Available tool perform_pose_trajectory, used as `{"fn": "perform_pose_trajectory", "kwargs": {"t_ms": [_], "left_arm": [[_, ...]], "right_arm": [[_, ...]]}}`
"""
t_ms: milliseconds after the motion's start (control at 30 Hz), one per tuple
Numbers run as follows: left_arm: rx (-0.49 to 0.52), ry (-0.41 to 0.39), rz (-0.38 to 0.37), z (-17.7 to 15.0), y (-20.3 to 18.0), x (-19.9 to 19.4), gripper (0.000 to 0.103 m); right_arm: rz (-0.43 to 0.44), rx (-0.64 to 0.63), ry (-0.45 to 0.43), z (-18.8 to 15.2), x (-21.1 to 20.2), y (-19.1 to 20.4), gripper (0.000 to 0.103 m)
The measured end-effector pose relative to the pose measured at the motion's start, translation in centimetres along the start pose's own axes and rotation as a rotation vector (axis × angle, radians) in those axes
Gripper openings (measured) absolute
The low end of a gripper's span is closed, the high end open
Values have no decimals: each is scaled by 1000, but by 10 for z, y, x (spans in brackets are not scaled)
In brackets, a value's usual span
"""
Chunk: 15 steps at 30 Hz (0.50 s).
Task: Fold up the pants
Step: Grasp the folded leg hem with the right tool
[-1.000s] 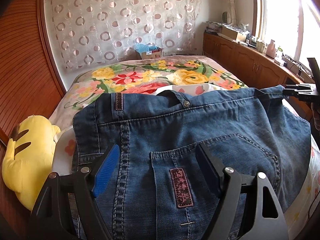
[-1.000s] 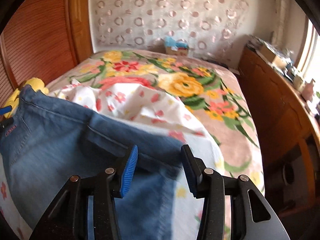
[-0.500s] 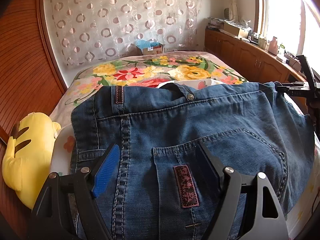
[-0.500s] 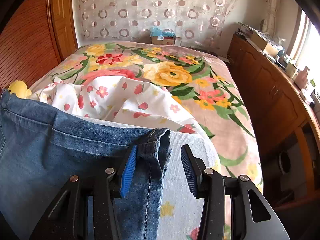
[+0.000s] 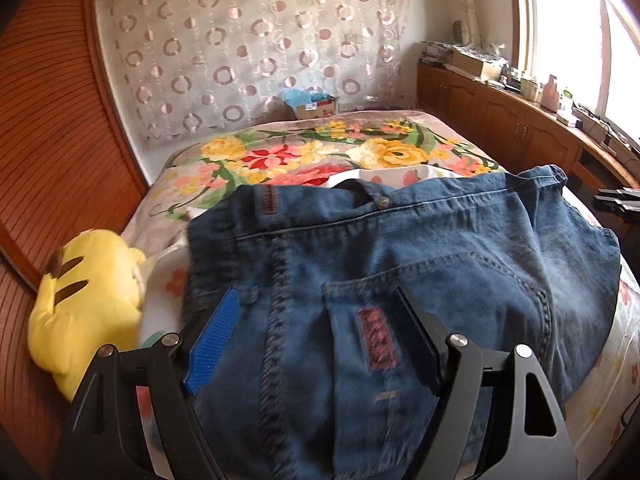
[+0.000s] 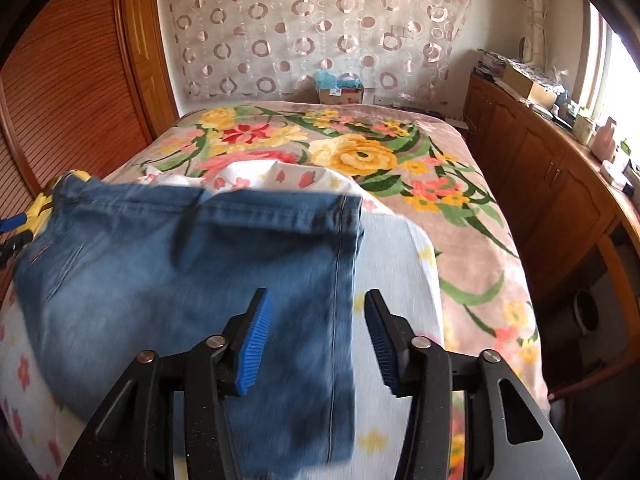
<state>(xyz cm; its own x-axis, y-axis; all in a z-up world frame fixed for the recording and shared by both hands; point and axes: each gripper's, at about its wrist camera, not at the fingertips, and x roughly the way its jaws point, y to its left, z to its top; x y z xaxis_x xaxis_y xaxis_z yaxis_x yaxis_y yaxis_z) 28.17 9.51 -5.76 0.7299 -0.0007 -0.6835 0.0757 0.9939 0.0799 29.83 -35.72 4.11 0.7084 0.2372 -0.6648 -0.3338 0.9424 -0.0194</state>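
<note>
Blue jeans (image 5: 400,248) lie spread on the bed (image 6: 460,200), waistband toward 12 o'clock. Left claw (image 5: 316,336), jaws wide apart, hovers over the back pocket, gripping nothing. Right claw (image 6: 316,340), likewise open and empty, hangs above the denim's edge. Yellow plush toy (image 5: 80,312) at 9 o'clock.

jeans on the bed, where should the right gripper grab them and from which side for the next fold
Probably the waistband corner at the right end of the jeans. That corner is a thick seamed edge lying on the white sheet, with bare sheet beside it. Bring the open right gripper in low from the right, one finger under the edge. The open left gripper could take the other end.
</note>
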Motion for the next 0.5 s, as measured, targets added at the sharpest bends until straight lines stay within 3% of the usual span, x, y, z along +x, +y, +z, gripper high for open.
{"fn": "perform_pose_trajectory", "kwargs": {"t_ms": [267, 500], "left_arm": [[-58, 28, 65, -31, 29, -19, 79], [-85, 69, 101, -56, 44, -18, 79]], "right_arm": [[9, 45, 40, -47, -31, -15, 55], [56, 104, 80, -70, -26, -12, 55]]}}
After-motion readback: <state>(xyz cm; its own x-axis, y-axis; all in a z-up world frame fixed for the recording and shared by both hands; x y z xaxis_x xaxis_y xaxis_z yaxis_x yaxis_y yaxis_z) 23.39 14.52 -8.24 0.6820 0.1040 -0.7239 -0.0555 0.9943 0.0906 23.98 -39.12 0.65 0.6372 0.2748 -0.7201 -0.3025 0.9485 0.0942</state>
